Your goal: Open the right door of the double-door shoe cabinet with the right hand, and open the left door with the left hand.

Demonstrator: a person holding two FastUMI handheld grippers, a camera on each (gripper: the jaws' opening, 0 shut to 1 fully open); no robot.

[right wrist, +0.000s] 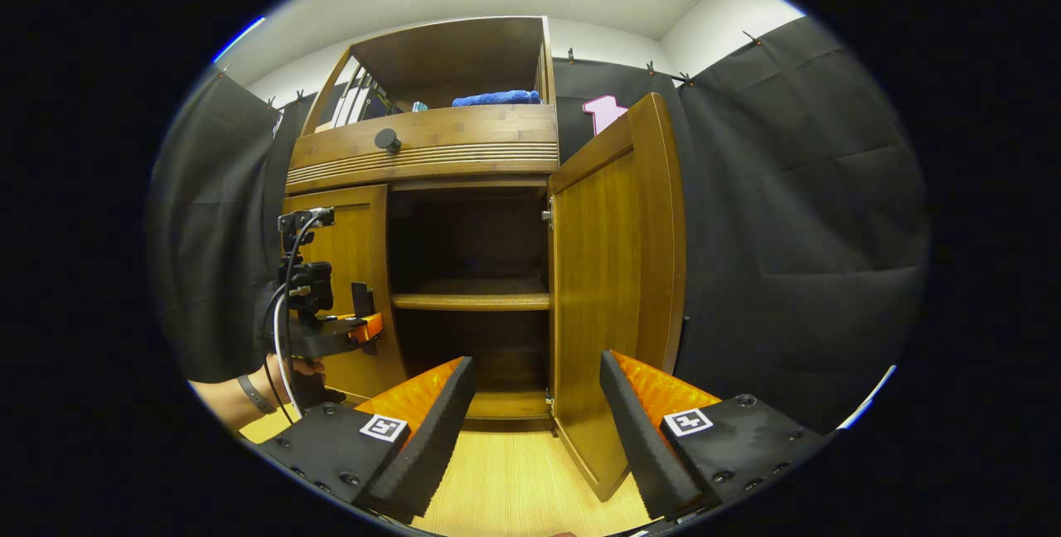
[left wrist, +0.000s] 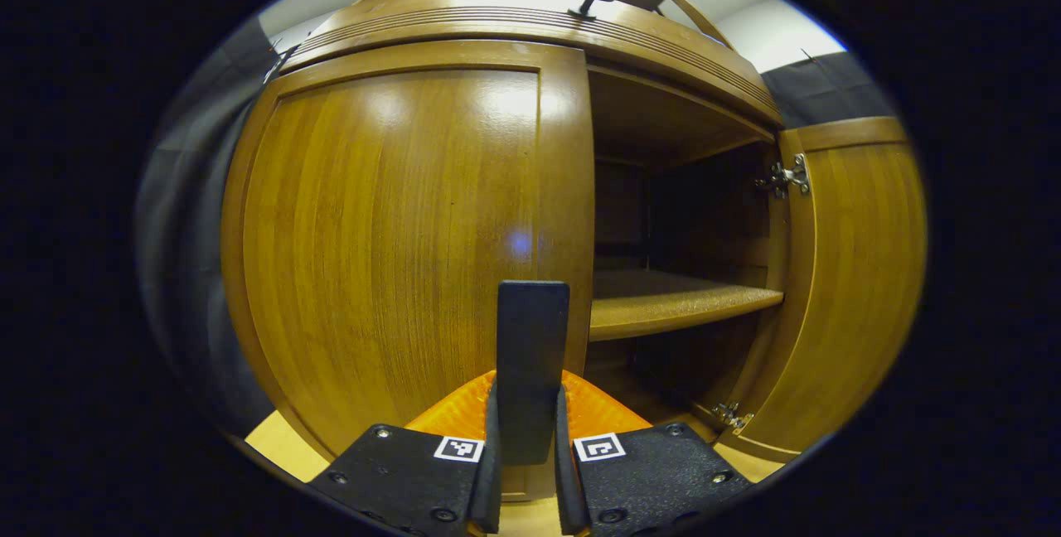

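Note:
The shoe cabinet's left door (left wrist: 390,247) stands closed, brown wood, close in front of me in the left gripper view. Its black upright handle (left wrist: 533,321) sits between my left gripper's (left wrist: 528,392) fingers, which press on both of its sides. In the right gripper view that left gripper (right wrist: 344,330), held by a hand, is at the left door (right wrist: 348,255). The right door (right wrist: 617,272) is swung wide open, also seen as the right door (left wrist: 854,272). My right gripper (right wrist: 537,363) stands open and apart from the right door, with nothing between its fingers.
Inside the open half, a shelf (right wrist: 472,301) crosses the dark interior. Above the doors is a drawer front with a black knob (right wrist: 386,139), and a blue cloth (right wrist: 496,97) lies on the upper shelf. Light wooden floor (right wrist: 514,479) lies below; black cloth wall (right wrist: 796,230) stands right.

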